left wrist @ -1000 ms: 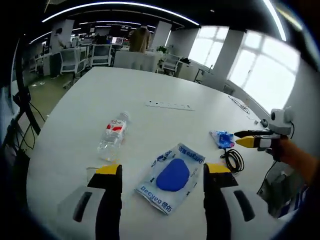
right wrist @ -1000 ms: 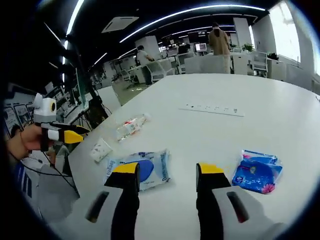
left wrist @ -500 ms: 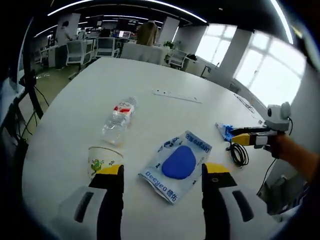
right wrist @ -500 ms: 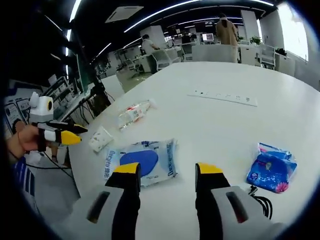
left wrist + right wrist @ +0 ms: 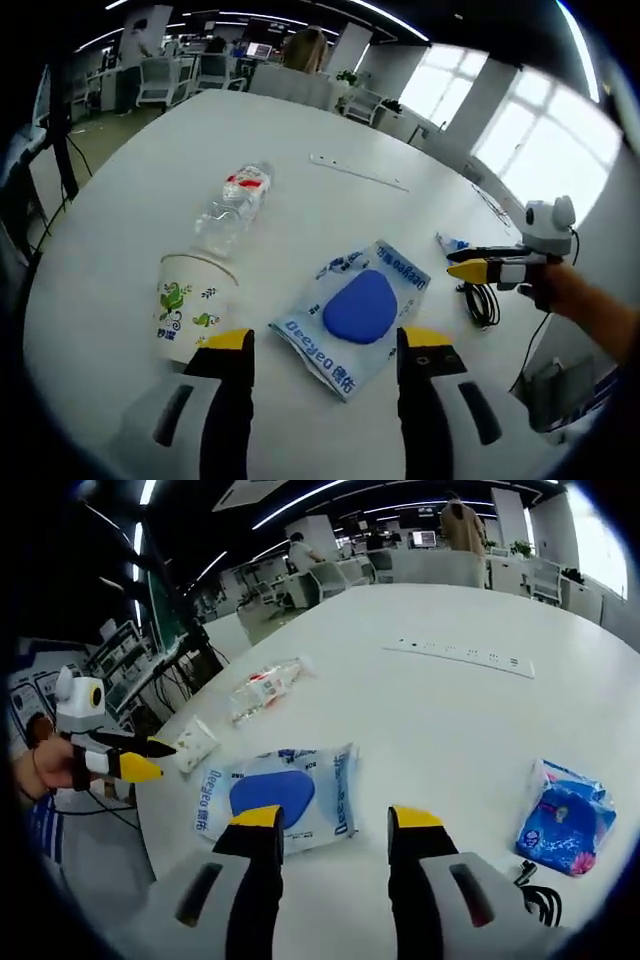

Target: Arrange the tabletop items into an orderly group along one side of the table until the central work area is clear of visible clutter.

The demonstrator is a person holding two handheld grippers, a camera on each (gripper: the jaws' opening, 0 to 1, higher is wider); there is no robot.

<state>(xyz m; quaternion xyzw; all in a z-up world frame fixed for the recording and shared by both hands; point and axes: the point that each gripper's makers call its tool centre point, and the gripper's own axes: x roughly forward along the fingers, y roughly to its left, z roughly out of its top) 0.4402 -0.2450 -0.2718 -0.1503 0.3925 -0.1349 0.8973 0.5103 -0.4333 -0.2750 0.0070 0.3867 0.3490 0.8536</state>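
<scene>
Two jaws of left gripper [image 5: 322,345] apart over white table [image 5: 130,200], nothing held: cup [image 5: 190,303] near left jaw, wipes pack [image 5: 357,310] between, bottle [image 5: 233,207] beyond. Right gripper view: right gripper [image 5: 325,825] jaws apart, empty; blue packet [image 5: 566,818] right, cable [image 5: 540,892] beside it.

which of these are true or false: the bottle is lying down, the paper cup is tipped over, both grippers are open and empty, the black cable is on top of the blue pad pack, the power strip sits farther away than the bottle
1. The water bottle lies on its side. True.
2. The paper cup is tipped over. False: in the left gripper view it stands upright on the table.
3. The left gripper and right gripper are open and hold nothing. True.
4. The black cable lies on the blue pad pack. False: it lies apart from it, off to the side, near the small blue packet.
5. The power strip lies farther away than the bottle. True.
</scene>
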